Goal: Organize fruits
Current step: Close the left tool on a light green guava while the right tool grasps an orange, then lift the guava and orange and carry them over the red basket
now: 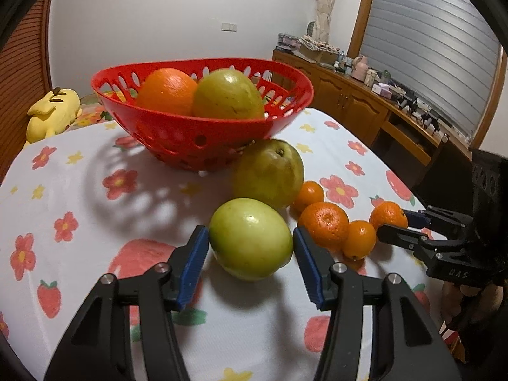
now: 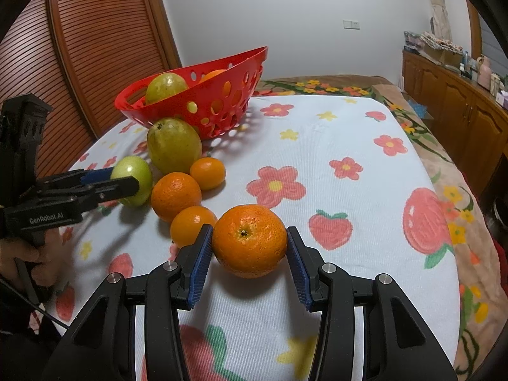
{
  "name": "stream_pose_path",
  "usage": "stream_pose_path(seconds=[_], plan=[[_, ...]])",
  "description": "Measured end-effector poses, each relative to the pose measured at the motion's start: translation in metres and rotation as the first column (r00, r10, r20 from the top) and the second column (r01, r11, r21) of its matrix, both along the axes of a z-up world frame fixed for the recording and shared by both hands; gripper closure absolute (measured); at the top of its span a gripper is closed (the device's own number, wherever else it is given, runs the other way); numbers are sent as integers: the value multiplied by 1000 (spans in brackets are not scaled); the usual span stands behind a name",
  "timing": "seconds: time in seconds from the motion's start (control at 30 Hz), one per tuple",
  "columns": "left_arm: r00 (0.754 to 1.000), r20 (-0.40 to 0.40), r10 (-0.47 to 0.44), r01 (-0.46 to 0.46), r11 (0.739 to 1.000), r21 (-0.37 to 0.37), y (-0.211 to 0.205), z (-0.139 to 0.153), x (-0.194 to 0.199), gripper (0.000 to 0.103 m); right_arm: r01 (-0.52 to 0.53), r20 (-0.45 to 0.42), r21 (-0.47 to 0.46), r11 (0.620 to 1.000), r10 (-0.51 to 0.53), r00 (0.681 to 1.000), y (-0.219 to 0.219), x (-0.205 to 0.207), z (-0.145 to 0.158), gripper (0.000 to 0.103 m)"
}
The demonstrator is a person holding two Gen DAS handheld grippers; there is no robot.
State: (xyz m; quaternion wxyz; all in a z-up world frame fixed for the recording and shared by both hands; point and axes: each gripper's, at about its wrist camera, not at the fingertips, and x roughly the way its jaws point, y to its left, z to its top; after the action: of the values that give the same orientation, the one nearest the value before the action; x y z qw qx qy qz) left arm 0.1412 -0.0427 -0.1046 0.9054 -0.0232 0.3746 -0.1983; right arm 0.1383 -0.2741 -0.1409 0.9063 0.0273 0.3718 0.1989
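Gripping fruit on both sides: the left gripper [image 1: 250, 243] has its blue pads against either flank of a pale green apple [image 1: 250, 238] that rests on the flowered cloth [image 1: 79, 174], and the right gripper [image 2: 249, 247] clamps a tangerine [image 2: 250, 240] the same way, pads touching both sides.

Far behind the apple, in the left view, lies a larger dull-green guava [image 1: 268, 173], its far side just beside the base of the red basket [image 1: 177, 133]. The basket is perforated, stands at the far middle of the cloth, and holds an orange [image 1: 166, 90] on the left and a yellow-green fruit [image 1: 228, 94] on the right, touching each other.

Right of the apple sits a loose row of citrus: a small one [image 1: 309, 193] against the guava, a bigger one [image 1: 324, 223] nearer, and another small one [image 1: 358, 238] touching it on the right. The held tangerine is at the right end of that row.

From the right view the left gripper comes in from the left edge, a hand [image 2: 28, 254] on its handle. A yellow plush toy [image 1: 54, 111] lies far left beyond the cloth, and a wooden cabinet [image 1: 355, 104] runs along the far right wall.
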Motion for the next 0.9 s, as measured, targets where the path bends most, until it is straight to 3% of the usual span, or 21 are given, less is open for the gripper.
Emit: stream_pose_path(seconds=[0.33,0.9], plan=[[994,103,23,-20,999,-26,19,43,-13,49,-6,17,16,1000,6,1000,-5,0,12,57],[970,239,48,-47,999,-11,36,100,-5,49,-90,175,-20,996,92,980,15,12,94,57]])
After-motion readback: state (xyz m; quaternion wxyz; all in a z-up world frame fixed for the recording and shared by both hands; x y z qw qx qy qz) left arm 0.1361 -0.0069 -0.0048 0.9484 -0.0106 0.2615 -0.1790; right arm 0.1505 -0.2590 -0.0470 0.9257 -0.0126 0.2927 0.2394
